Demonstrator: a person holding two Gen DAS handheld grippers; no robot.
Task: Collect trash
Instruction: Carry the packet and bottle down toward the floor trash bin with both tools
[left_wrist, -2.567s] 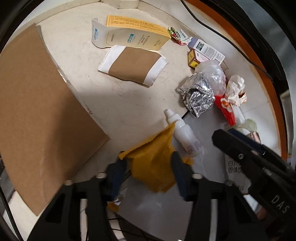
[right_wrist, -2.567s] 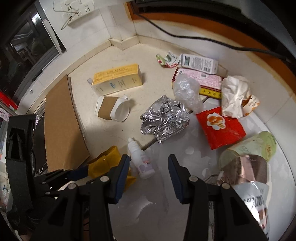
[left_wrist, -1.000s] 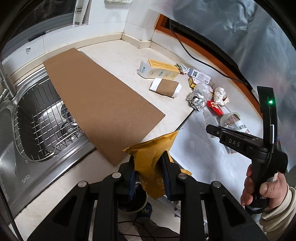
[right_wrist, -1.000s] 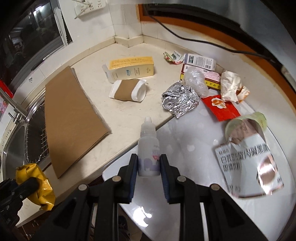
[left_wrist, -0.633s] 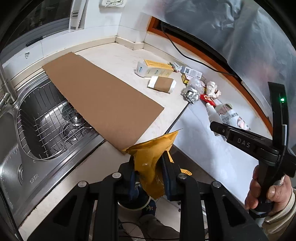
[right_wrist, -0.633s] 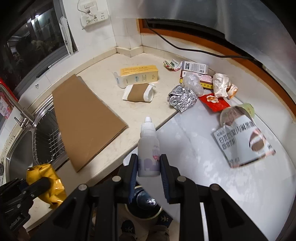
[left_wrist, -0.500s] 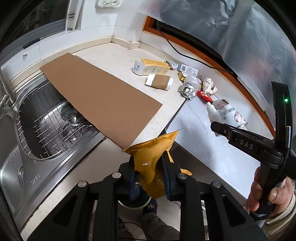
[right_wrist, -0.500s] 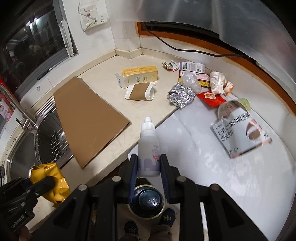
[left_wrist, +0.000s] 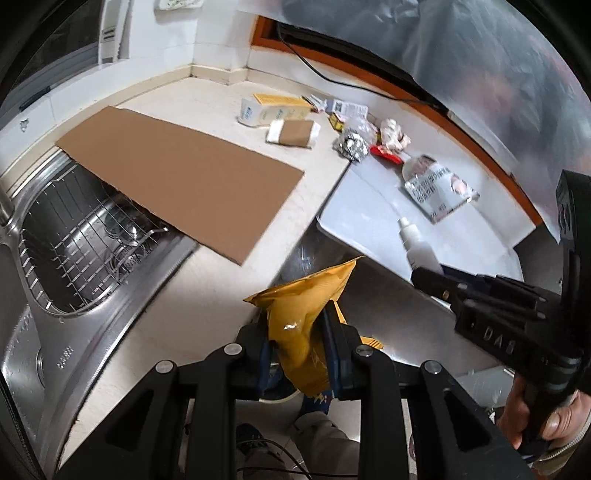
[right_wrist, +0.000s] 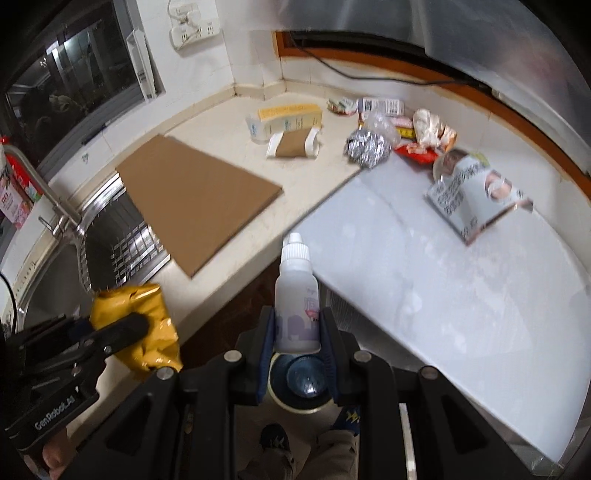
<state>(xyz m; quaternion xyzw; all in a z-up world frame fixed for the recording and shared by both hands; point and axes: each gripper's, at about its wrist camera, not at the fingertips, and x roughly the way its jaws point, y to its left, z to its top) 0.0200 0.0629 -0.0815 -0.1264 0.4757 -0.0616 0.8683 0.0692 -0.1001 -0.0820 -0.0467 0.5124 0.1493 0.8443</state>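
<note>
My left gripper (left_wrist: 297, 328) is shut on a crumpled yellow wrapper (left_wrist: 303, 306), held off the counter's front edge; the same yellow wrapper (right_wrist: 136, 325) shows at lower left in the right wrist view. My right gripper (right_wrist: 297, 332) is shut on a small white dropper bottle (right_wrist: 296, 295), upright, directly over a round white bin (right_wrist: 299, 384) on the floor. That dropper bottle (left_wrist: 417, 243) also shows in the left wrist view. More trash lies on the counter (right_wrist: 221, 136): a foil ball (right_wrist: 365, 147), a flattened paper cup (right_wrist: 293, 144), a yellow-white carton (right_wrist: 288, 118), a red packet (right_wrist: 415, 153).
A brown cardboard sheet (left_wrist: 184, 177) lies half over the steel sink (left_wrist: 74, 229) with its wire rack. A glossy pouch (right_wrist: 476, 195) rests on the white appliance top (right_wrist: 461, 288). A person's shoes (right_wrist: 275, 443) and trousers are below by the bin.
Both grippers have drawn back from the counter, off its front edge, with the wrapper and the bottle held. The bin on the floor has come into view under the right gripper.
</note>
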